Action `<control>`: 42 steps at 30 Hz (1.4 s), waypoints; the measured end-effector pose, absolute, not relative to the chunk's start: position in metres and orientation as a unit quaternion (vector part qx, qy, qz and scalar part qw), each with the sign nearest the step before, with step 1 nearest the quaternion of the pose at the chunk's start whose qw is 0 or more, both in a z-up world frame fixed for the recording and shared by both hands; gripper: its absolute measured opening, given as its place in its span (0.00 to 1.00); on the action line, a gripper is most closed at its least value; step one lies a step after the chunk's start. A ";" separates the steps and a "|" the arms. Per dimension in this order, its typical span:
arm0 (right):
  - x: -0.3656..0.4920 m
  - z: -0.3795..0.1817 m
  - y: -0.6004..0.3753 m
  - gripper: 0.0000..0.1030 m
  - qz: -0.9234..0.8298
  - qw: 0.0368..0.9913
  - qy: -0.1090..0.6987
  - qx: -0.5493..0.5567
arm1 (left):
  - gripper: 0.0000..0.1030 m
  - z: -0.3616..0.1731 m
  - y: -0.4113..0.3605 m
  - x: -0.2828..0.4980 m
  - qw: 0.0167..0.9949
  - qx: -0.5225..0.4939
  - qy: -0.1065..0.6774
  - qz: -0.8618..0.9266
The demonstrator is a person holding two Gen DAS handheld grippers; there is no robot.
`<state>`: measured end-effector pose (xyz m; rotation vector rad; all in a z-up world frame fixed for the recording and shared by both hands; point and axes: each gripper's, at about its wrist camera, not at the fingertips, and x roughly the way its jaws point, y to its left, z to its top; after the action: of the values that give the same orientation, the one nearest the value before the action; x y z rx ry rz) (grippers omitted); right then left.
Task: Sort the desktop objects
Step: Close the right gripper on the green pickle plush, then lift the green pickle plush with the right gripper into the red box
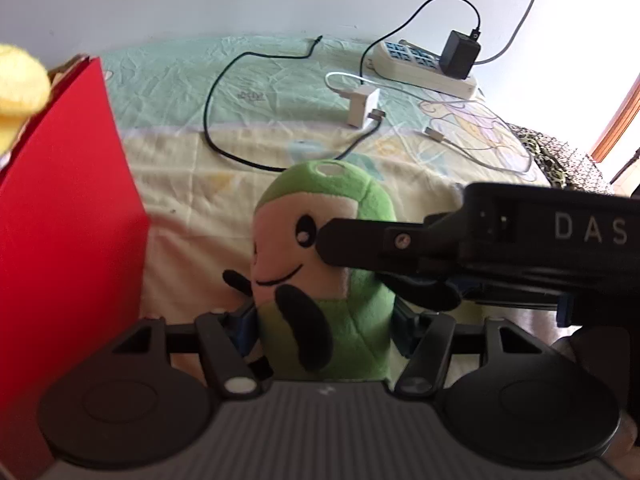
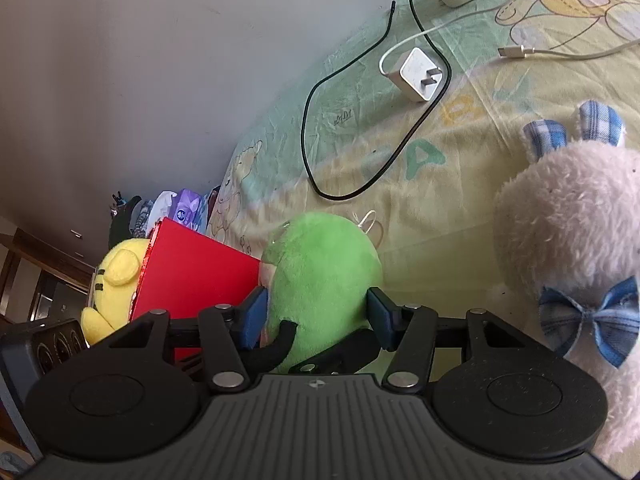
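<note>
I had both the left hand-held gripper (image 1: 320,332) and the right hand-held gripper (image 2: 316,316) clamped on the green plush toy (image 1: 320,280), beside the red cardboard box (image 1: 68,216); a fluffy white plush with a blue bow (image 2: 568,232) crowded its other side.

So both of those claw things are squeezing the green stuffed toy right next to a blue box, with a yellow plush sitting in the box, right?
Nearly right, but the box is red, not blue, as the right wrist view shows. Both the left gripper and the right gripper do close on the green stuffed toy beside it, and the yellow plush appears to sit in that box.
</note>
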<state>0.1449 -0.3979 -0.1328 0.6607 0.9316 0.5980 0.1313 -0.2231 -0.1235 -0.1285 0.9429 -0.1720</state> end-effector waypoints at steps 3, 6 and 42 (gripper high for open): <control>0.132 -0.126 -0.408 0.55 0.277 0.804 0.426 0.308 | 0.62 -0.116 -0.228 0.121 0.886 -0.066 0.449 -0.091; 0.116 -0.118 -0.417 0.55 0.272 0.812 0.418 0.304 | 0.62 -0.107 -0.233 0.110 0.885 -0.075 0.447 -0.103; -0.002 0.016 -0.232 0.55 0.294 0.909 0.176 0.240 | 0.62 0.037 -0.031 -0.016 0.951 -0.056 0.239 -0.189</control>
<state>-0.0019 -0.2321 0.0164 0.4945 0.3634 0.6056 -0.0162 -0.0306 0.0371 -0.1132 0.4855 -0.3836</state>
